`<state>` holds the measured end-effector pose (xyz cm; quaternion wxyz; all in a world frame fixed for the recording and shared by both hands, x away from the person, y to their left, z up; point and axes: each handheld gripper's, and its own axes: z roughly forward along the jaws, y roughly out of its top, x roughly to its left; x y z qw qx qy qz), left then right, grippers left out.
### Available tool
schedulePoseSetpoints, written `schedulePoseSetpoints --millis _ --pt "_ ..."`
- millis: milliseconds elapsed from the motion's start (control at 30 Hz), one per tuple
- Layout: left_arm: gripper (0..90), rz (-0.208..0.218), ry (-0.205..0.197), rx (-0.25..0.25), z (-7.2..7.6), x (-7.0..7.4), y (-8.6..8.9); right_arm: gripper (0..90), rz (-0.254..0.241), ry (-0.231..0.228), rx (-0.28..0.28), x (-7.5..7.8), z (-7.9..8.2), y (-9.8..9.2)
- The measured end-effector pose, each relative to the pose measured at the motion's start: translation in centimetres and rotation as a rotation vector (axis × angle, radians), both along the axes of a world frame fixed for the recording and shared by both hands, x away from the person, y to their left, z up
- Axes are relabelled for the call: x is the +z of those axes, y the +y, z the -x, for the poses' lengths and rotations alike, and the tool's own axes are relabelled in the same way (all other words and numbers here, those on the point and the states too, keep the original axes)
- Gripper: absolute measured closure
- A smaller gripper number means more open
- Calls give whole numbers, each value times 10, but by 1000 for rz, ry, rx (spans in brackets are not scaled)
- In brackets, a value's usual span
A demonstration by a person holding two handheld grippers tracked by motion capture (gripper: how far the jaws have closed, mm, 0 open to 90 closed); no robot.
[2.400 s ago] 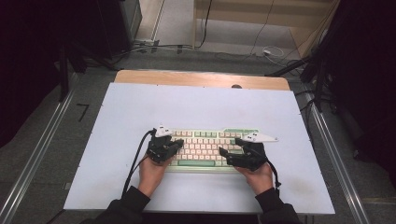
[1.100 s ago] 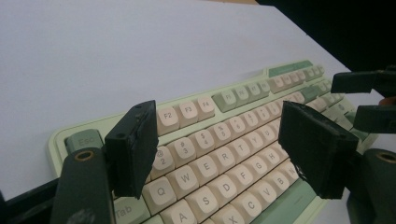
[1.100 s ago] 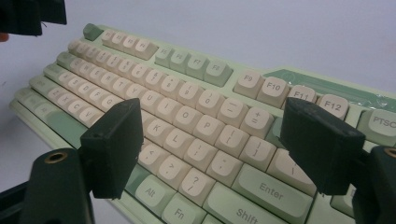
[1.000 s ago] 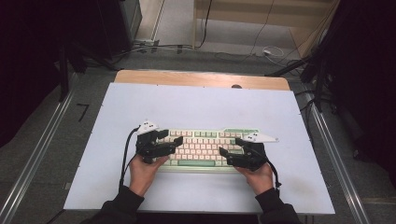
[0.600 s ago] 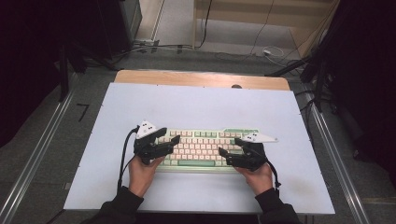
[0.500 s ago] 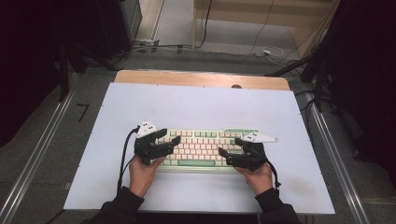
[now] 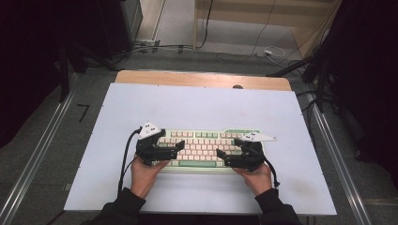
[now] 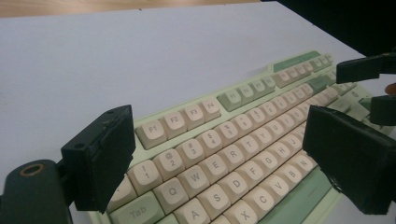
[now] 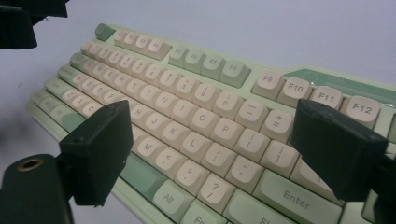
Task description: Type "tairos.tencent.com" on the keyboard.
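Underneath, white table, grey floor.

A pale green keyboard is being shown with cream keycaps and sage-green modifier keys and space bar. The worktop is being seen as light lavender-white with a bare wooden far edge. Both the left gripper and right gripper are being shown in black, topped with grey speckled plates.

We take this for a lab or recording bay; a white-covered table stands between metal rails on grey carpet; loose cables trail past its far edge; dark curtains flank both sides.
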<state>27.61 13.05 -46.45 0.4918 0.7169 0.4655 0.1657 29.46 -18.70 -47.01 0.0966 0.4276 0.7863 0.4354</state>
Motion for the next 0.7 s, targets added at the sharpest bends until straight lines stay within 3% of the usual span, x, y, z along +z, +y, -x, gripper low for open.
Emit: schedulePoseSetpoints --millis 267,433,600,700 --pt "131 -35 -35 40 1 -2 -1 89 5 -25 25 2 2 9" --pt "222 -6 -31 37 1 -4 0 262 1 -51 15 2 6 15" --pt "269 3 -38 54 1 -8 1 451 0 -56 89 -3 7 27" --pt "272 -4 -30 54 0 -9 1 643 11 -42 122 -7 6 34"
